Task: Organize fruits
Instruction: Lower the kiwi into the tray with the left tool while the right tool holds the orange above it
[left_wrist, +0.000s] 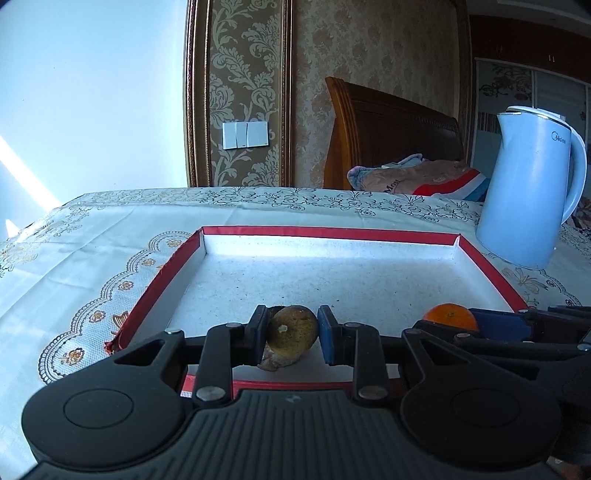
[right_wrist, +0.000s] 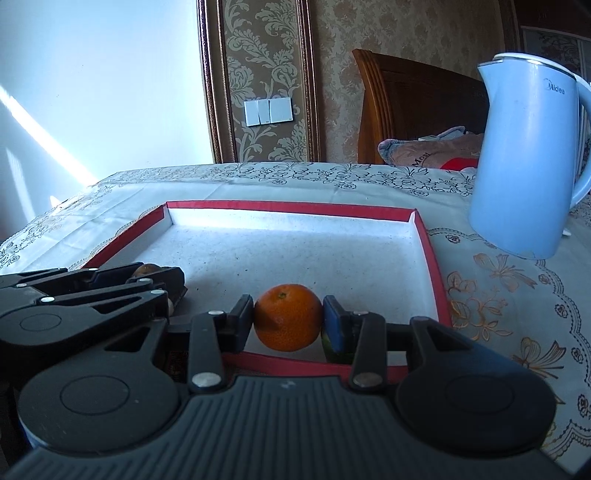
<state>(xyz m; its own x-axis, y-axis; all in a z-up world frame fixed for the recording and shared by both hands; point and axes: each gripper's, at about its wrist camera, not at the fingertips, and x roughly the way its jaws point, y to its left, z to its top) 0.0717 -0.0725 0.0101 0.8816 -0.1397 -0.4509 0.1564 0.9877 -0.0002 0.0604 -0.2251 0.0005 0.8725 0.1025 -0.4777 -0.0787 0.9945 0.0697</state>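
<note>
The orange (right_wrist: 287, 317) is sitting between the jaws of the right gripper (right_wrist: 288, 320), both pads pressing on its sides, over the near edge of the tray (left_wrist: 369, 233). A sliver of something green (right_wrist: 327, 345) is showing just behind the right-hand pad; what it is cannot be told. The brownish-green fruit (left_wrist: 292, 330) is sitting between the jaws of the left gripper (left_wrist: 291, 334); the left pad is touching it, and the jaws are closed about as far as they go, so they are gripping it. It is also hanging over the near part of the tray, with a pale rounded shape partly showing below it.

The tray is a shallow red-rimmed box with a white speckled floor, lying flat on the surface (left_wrist: 92, 258). Apart from the held fruits at its near edge, its floor is showing only dark specks.

Both grippers are pointing forward and somewhat downward, side by side at the tray's near edge, the left one to the left of the right one. Each is appearing in the other's view.

A light blue kettle (right_wrist: 524, 158) is standing upright on the embroidered cloth, just beyond the tray's far right corner. Behind the surface, a wooden headboard (left_wrist: 391, 136) and folded bedding (left_wrist: 417, 177) are showing.
</note>
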